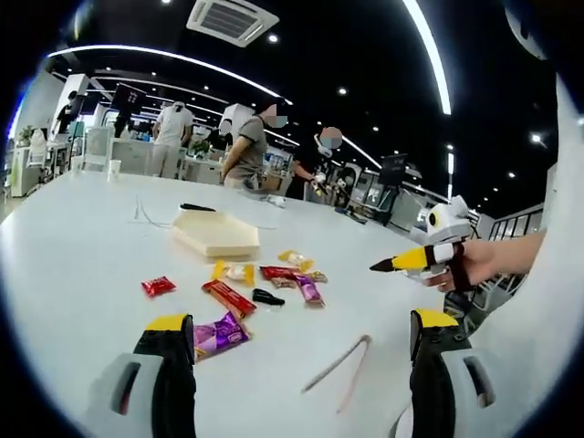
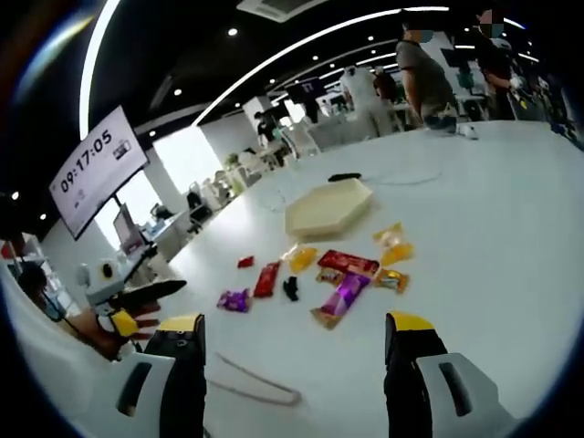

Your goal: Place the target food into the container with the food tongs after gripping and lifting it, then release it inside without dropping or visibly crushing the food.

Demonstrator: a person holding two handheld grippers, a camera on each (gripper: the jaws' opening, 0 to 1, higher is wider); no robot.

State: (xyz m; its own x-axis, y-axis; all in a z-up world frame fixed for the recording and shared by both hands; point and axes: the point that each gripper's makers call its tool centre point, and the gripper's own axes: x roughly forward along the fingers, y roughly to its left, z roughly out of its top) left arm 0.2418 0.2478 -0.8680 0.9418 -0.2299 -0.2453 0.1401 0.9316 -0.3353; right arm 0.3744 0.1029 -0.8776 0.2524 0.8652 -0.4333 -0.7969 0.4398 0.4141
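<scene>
Several wrapped snacks lie scattered on the white table (image 1: pixel 82 265): a purple packet (image 1: pixel 219 335), a long red bar (image 1: pixel 228 297), a yellow packet (image 1: pixel 234 271) and a small black piece (image 1: pixel 267 297). Behind them sits a shallow cream container (image 1: pixel 217 234), which looks empty. Pale food tongs (image 1: pixel 338 365) lie flat on the table between my left gripper's jaws. My left gripper (image 1: pixel 301 328) is open and holds nothing. My right gripper (image 2: pixel 297 328) is open too, above the tongs (image 2: pixel 251 379), facing the snacks (image 2: pixel 342 297) and the container (image 2: pixel 328 208).
The right gripper (image 1: pixel 392 263), held in a hand, enters the left gripper view from the right. The left gripper (image 2: pixel 155 290) shows at the left of the right gripper view. Several people stand at desks beyond the table's far edge. A black pen (image 1: pixel 196 207) lies behind the container.
</scene>
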